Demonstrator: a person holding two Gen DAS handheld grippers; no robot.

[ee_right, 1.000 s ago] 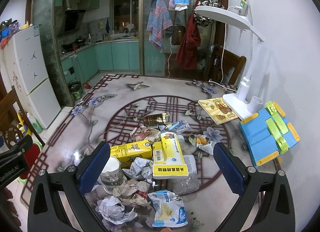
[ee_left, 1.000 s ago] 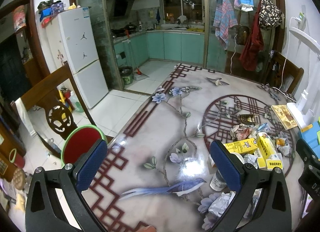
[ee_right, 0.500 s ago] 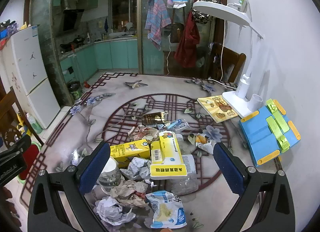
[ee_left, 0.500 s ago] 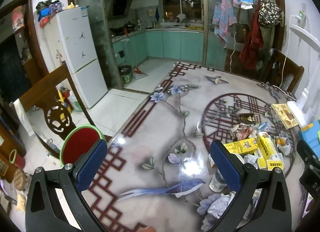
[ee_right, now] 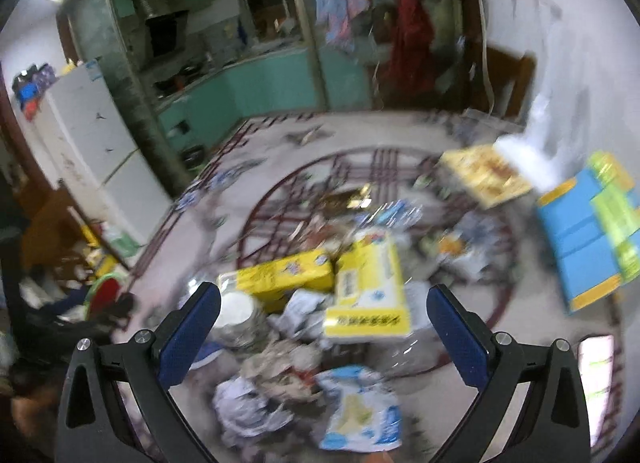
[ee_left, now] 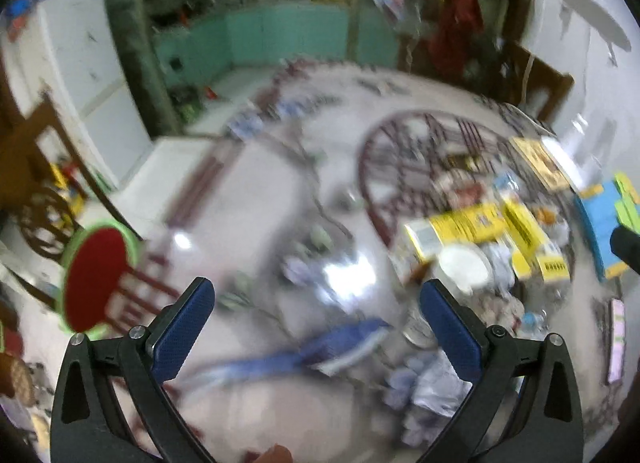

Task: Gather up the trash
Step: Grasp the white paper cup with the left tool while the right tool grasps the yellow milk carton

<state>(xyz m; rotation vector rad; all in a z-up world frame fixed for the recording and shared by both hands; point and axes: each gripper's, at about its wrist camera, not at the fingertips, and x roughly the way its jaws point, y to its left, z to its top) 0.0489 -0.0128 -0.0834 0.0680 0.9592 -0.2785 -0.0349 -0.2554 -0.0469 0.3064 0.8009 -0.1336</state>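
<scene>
Both views are motion-blurred. A heap of trash lies on the patterned table: two yellow cartons (ee_right: 368, 287) (ee_left: 460, 227), a white paper cup (ee_right: 236, 311) (ee_left: 464, 267), crumpled paper (ee_right: 248, 411) and a blue-and-white wrapper (ee_right: 360, 411). My right gripper (ee_right: 322, 327) is open and empty, hovering above the near side of the heap. My left gripper (ee_left: 318, 327) is open and empty over the bare table, left of the heap, with the cup near its right finger.
A red stool with a green rim (ee_left: 94, 275) stands off the table's left edge by a wooden chair (ee_left: 36, 167). A blue-and-green stand (ee_right: 592, 231), a yellow book (ee_right: 484, 175) and a white lamp (ee_left: 592, 23) sit at the right. A fridge (ee_right: 96, 151) is left.
Both grippers have swung quickly and tipped down toward the table; the trash heap looms larger and both views are blurred. The jaws stay open.
</scene>
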